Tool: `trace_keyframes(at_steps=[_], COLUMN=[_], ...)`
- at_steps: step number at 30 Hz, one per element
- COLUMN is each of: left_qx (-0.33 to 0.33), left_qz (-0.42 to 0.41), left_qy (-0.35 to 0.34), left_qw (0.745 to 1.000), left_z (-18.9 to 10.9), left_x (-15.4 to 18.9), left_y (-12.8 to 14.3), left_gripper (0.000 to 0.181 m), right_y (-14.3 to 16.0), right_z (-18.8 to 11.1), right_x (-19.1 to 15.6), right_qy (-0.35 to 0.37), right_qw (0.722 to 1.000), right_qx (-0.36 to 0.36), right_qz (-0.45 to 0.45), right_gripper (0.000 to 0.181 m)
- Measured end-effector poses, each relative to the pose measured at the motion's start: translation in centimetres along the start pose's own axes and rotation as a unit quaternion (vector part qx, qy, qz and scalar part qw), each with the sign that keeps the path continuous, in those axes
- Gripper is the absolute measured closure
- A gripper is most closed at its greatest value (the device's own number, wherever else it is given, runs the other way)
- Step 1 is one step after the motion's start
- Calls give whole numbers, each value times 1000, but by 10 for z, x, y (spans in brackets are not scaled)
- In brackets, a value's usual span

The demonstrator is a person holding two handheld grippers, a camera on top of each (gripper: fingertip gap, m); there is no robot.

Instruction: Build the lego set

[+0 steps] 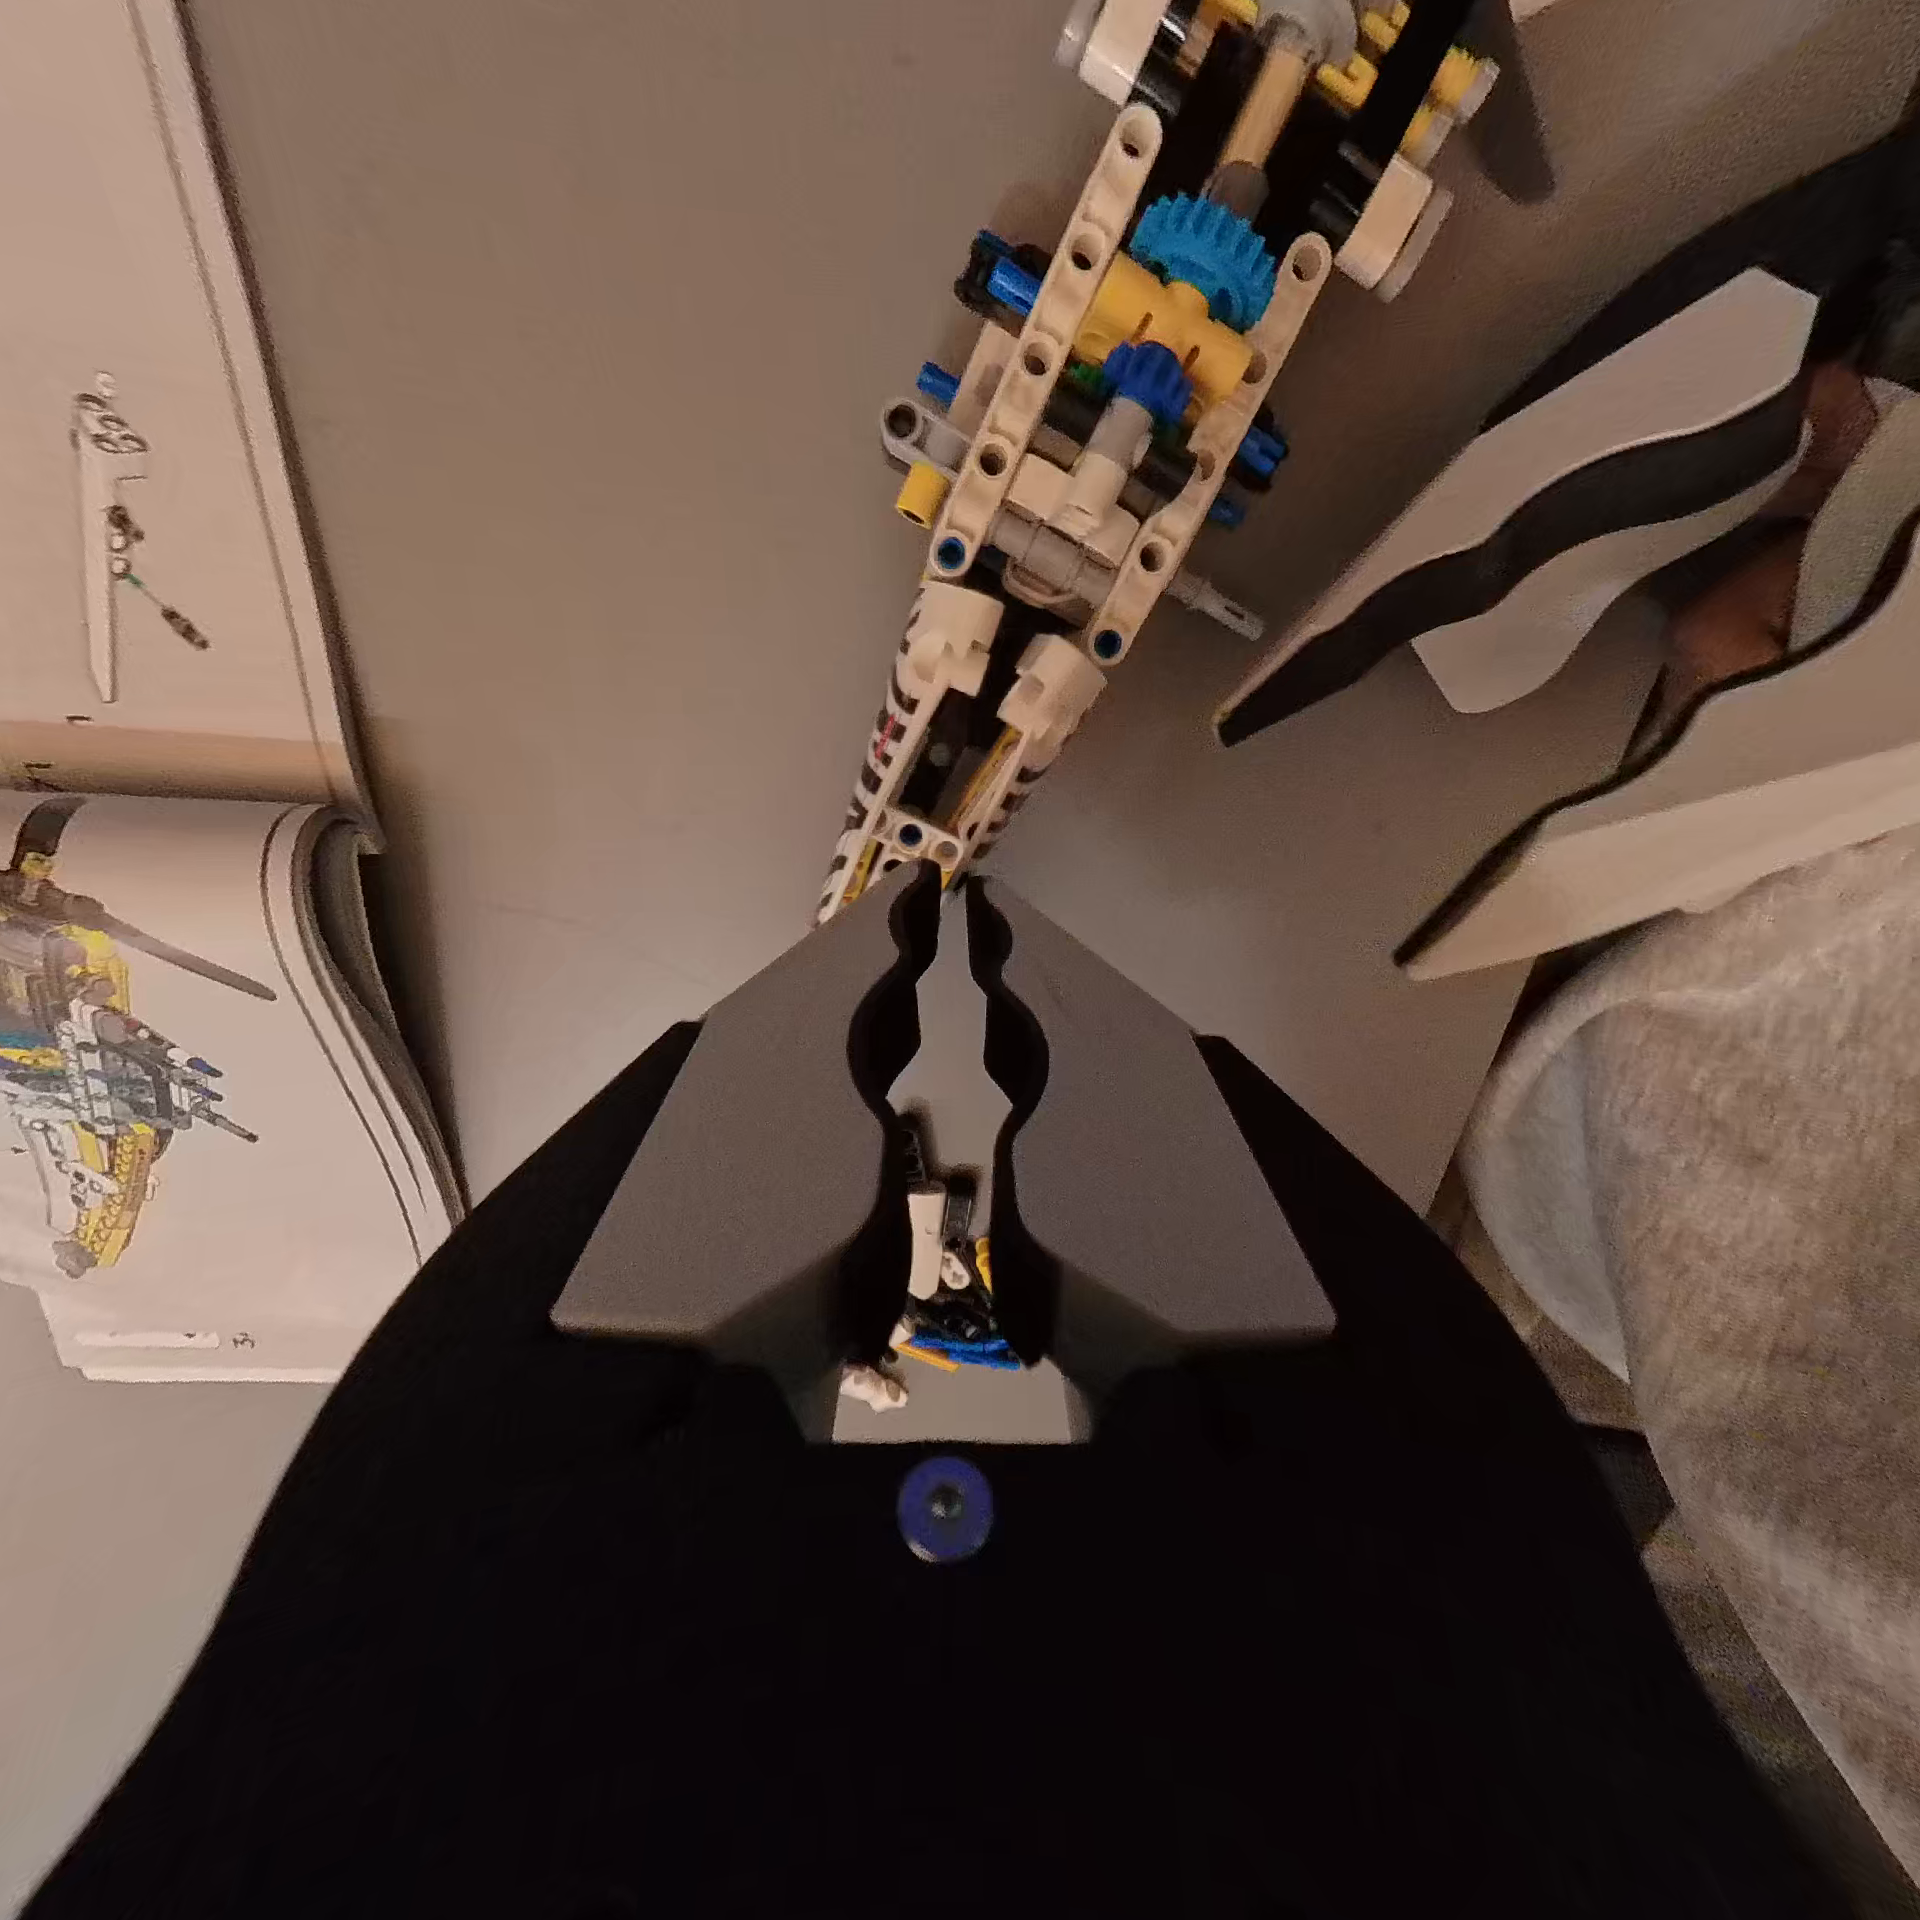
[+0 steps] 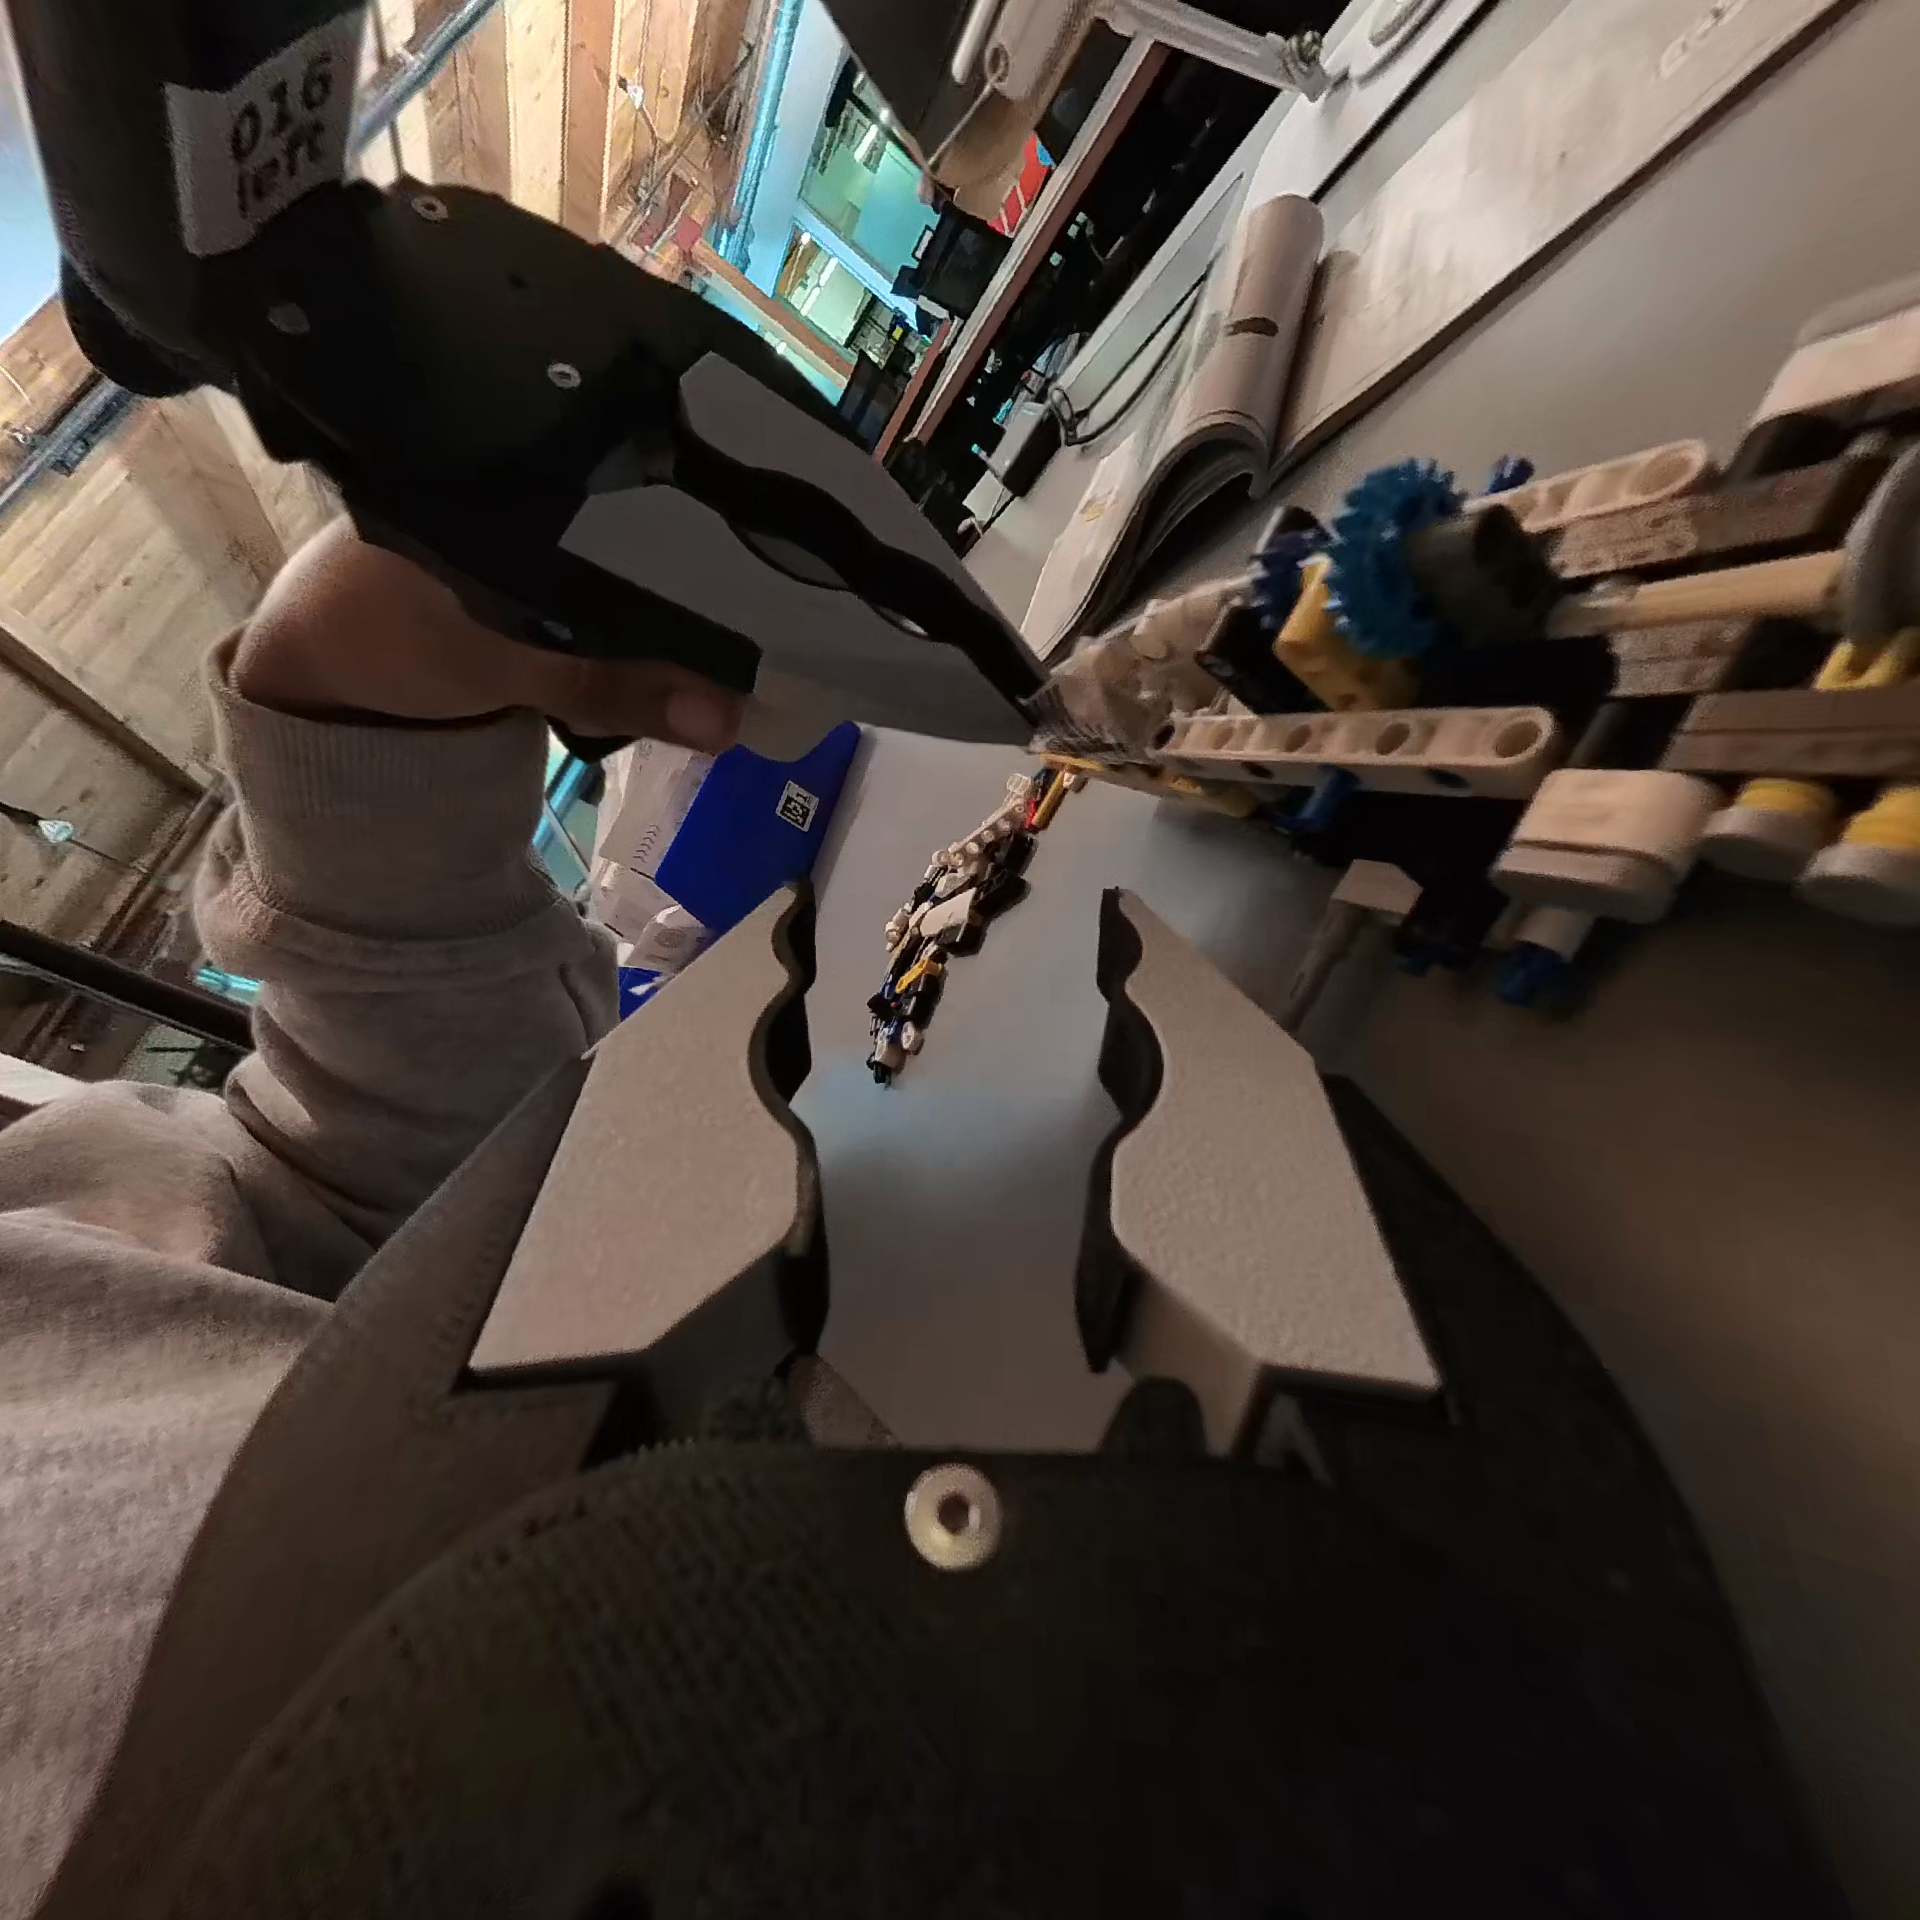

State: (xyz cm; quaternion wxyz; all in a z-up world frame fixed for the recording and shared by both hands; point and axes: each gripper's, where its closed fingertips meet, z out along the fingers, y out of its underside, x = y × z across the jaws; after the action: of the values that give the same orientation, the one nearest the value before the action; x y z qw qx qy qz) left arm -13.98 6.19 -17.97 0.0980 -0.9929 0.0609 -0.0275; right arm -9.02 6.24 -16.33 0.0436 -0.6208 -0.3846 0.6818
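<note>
A long Lego model [image 1: 1122, 416] of white beams, black and yellow parts and blue gears [image 1: 1200, 260] stretches across the grey table [image 1: 623, 416]. My left gripper [image 1: 948, 883] is shut on the model's thin tail end. My right gripper [image 2: 956, 914] is open and empty, close to the model's right side; it also shows in the left wrist view [image 1: 1314, 842]. In the right wrist view the model [image 2: 1455, 675] fills the right side and the left gripper [image 2: 1034, 707] pinches its tip. A row of loose small pieces [image 2: 956, 935] lies on the table beyond my right gripper's fingers.
An open instruction booklet [image 1: 156, 1039] lies to the left of the model and shows far off in the right wrist view [image 2: 1195, 416]. A blue flat package [image 2: 748, 821] lies near the table's edge. A person's hand and grey sleeve [image 2: 416, 831] hold the left gripper. The grippers' ends are close to 6 centimeters from one another.
</note>
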Motion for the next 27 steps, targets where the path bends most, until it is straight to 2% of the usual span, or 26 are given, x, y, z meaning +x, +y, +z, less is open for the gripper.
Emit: trace_keyframes(at_steps=[5,10,17,19,23,27], left_qx=[31,59,90,97,109,125], left_qz=[-13,-17,-23,-26,-30,-35], left_qy=[-1,-5,-20,-20,-24,-28], left_qw=[999,998,995,995,993,991], left_z=[3,1,0,1,1,-1], left_x=[-3,-2,-4,-4,-4,-3], left_y=[-1,0,0,0,-1,-1], left_gripper=[176,176,176,176,175,176], right_y=[-9,-20,-35,-45,-60,-74], right_z=[-6,-12,-16,-18,-18,-13], right_x=[-19,-32,-34,-37,-40,-41], right_qy=[-7,7,22,25,42,53], right_qw=[996,980,960,949,911,869], right_qx=[13,25,21,16,-28,-73], right_qz=[-84,-199,-277,-313,-409,-486], right_gripper=[129,128,124,124,140,130])
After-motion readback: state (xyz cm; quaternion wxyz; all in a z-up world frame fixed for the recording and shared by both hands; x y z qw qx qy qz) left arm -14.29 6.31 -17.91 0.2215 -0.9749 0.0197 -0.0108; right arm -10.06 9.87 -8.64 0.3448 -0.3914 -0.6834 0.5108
